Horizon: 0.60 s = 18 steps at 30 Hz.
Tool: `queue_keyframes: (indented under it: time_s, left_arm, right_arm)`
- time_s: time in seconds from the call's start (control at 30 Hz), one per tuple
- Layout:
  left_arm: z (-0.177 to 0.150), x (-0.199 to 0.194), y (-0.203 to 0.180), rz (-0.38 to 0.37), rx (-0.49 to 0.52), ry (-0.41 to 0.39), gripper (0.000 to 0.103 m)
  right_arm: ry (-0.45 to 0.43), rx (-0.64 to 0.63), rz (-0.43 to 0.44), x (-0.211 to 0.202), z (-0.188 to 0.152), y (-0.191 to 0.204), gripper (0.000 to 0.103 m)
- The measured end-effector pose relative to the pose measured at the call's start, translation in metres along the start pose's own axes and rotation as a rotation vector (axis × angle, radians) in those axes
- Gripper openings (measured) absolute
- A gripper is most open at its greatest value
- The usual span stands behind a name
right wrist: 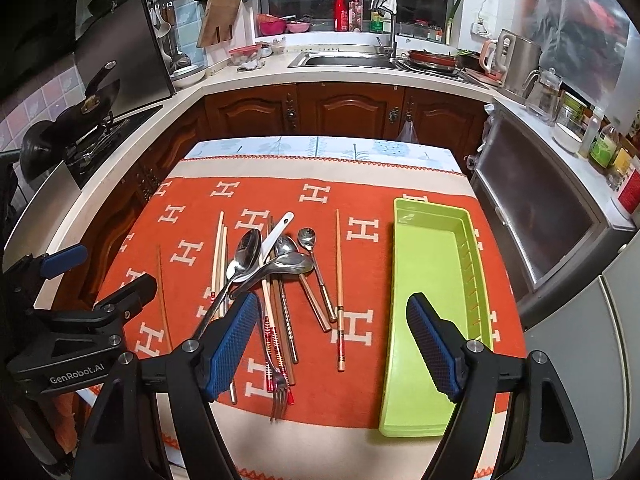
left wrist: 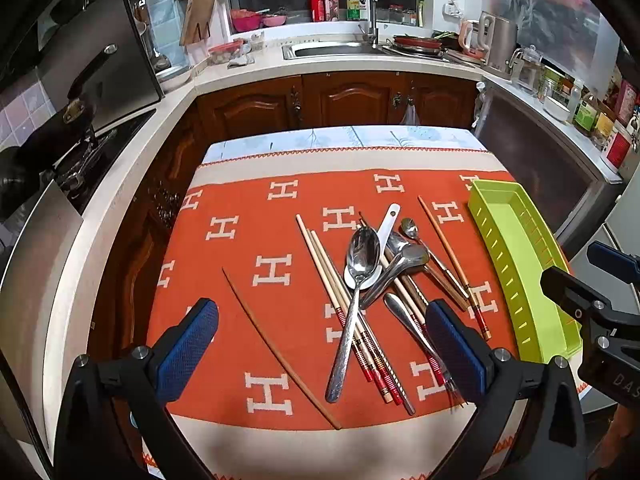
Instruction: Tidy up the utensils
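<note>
A pile of utensils [left wrist: 376,276] lies on the orange cloth: metal spoons, a white ceramic spoon [left wrist: 386,226], several chopsticks and a fork [right wrist: 278,394]. One brown chopstick [left wrist: 276,350] lies apart on the left. An empty green tray [left wrist: 520,264] sits to the right; it also shows in the right wrist view [right wrist: 430,312]. My left gripper [left wrist: 320,344] is open and empty above the near side of the pile. My right gripper [right wrist: 332,340] is open and empty, between the pile [right wrist: 272,276] and the tray.
The cloth-covered table [left wrist: 340,160] stands in a kitchen. A counter with a stove [left wrist: 80,152] runs along the left, a sink [left wrist: 332,50] at the back, and bottles and jars [left wrist: 580,108] on the right counter.
</note>
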<state>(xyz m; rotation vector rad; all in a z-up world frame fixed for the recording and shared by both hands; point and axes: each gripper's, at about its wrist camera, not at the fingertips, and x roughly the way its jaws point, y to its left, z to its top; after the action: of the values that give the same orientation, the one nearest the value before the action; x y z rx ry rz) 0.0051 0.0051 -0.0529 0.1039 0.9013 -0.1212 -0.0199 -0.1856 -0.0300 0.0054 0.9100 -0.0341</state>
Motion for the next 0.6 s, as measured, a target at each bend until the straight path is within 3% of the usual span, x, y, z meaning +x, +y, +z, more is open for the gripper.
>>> queue_keyframes:
  time_s: [0.37,0.6]
  left_arm:
    - [-0.001,0.012,0.014,0.014,-0.016,0.042,0.102]
    - [-0.004,0.031,0.045,0.031,-0.051,0.093,0.102]
  right_arm:
    - [0.014,-0.023,0.030,0.013,0.003,0.009,0.075]
    - [0.060,-0.033,0.078,0.037,0.014,0.014,0.071]
